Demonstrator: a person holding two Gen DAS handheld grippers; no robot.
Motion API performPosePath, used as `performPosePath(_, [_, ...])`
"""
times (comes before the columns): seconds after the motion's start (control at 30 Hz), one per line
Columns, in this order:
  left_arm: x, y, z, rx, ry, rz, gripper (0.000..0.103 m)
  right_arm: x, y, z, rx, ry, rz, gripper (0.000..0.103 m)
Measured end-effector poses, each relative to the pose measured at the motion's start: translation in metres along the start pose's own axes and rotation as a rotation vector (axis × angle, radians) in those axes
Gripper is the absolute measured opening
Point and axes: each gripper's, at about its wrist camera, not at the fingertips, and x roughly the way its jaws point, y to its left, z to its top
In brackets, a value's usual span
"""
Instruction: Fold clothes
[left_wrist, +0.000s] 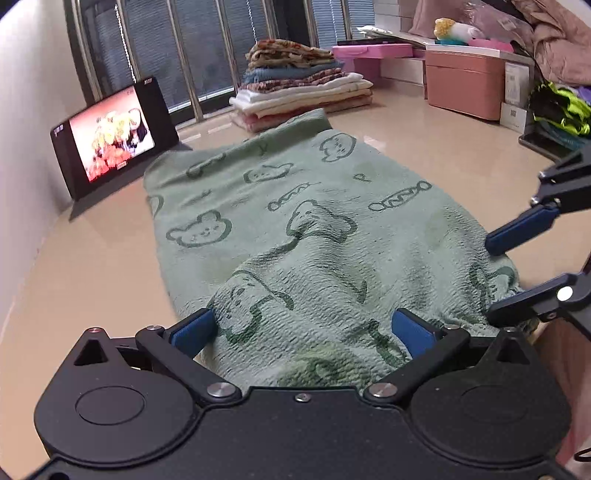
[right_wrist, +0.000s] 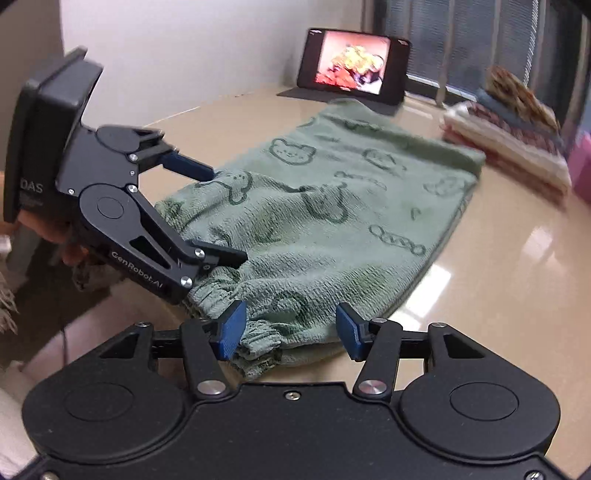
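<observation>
Two pairs of tongs sit at the near end of the green cloth (left_wrist: 295, 229), and neither is gripping it. Your left tongs (left_wrist: 303, 332) stand as wide as they go, with cloth lying between the blue pads but not pinched. Your right tongs (right_wrist: 291, 328) are partly open around the gathered hem, and the pads stand clear of the fabric on both sides.

The cloth lies lengthwise down the middle of the worktop (left_wrist: 92, 266), with its near end at your edge and its far end reaching toward the tablet (left_wrist: 110, 140) by the window. A stack of folded laundry (left_wrist: 303, 81) sits just beyond the far end, toward the far right.

Expect this cloth to be light and fully limp. Its towelling looks soft and ribbed, so it should give good friction against the pads and is unlikely to slip. Nothing about it is fragile, but it will sag and drag on the glossy worktop if you lift only one corner.

Take hold at the two near corners, one pair of tongs on each. The elastic hem at your edge is bunched and thicker, so it offers the surest bite. Pinch through both layers there, or the lower layer will probably stay behind when you carry the end over.
</observation>
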Motion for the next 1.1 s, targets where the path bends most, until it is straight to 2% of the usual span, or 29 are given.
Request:
performPosePath(0.1, [-0.014, -0.002, 0.008, 0.012, -0.057, -0.003, 0.103, -0.027, -0.01, 0.003, 0.062, -0.079, 0.025, 0.057])
performPosePath(0.17, [-0.021, -0.008, 0.014, 0.031, -0.087, -0.032, 0.103, -0.047, -0.032, 0.011, 0.128, -0.128, 0.031, 0.057])
performPosePath(0.3, [-0.016, -0.03, 0.021, 0.096, -0.11, -0.06, 0.103, -0.076, -0.1, 0.036, 0.325, -0.198, 0.049, 0.059])
performPosePath(0.43, [0.006, -0.051, 0.015, 0.13, -0.058, -0.081, 0.103, -0.062, -0.18, 0.068, 0.541, -0.182, 0.09, 0.061])
performPosePath(0.53, [0.013, -0.045, 0.008, 0.047, -0.039, -0.114, 0.103, -0.032, -0.219, 0.083, 0.657, -0.141, 0.086, 0.061])
performPosePath(0.63, [0.019, -0.035, 0.004, -0.047, -0.016, -0.155, 0.103, 0.009, -0.244, 0.099, 0.719, -0.106, 0.097, 0.061])
performPosePath(0.8, [0.021, -0.032, 0.003, -0.04, -0.014, -0.163, 0.103, 0.084, -0.285, 0.119, 0.869, -0.096, 0.143, 0.06])
performPosePath(0.97, [0.021, -0.031, 0.002, -0.034, -0.019, -0.172, 0.103, 0.136, -0.315, 0.12, 1.041, -0.088, 0.197, 0.05])
performPosePath(1.0, [0.022, -0.031, 0.003, -0.033, -0.022, -0.173, 0.103, 0.147, -0.321, 0.119, 1.072, -0.084, 0.207, 0.045])
performPosePath(1.03, [0.023, -0.032, 0.003, -0.033, -0.025, -0.173, 0.103, 0.156, -0.323, 0.119, 1.095, -0.08, 0.213, 0.034])
performPosePath(1.1, [0.023, -0.033, 0.002, -0.035, -0.028, -0.171, 0.103, 0.168, -0.327, 0.121, 1.112, -0.076, 0.214, 0.019])
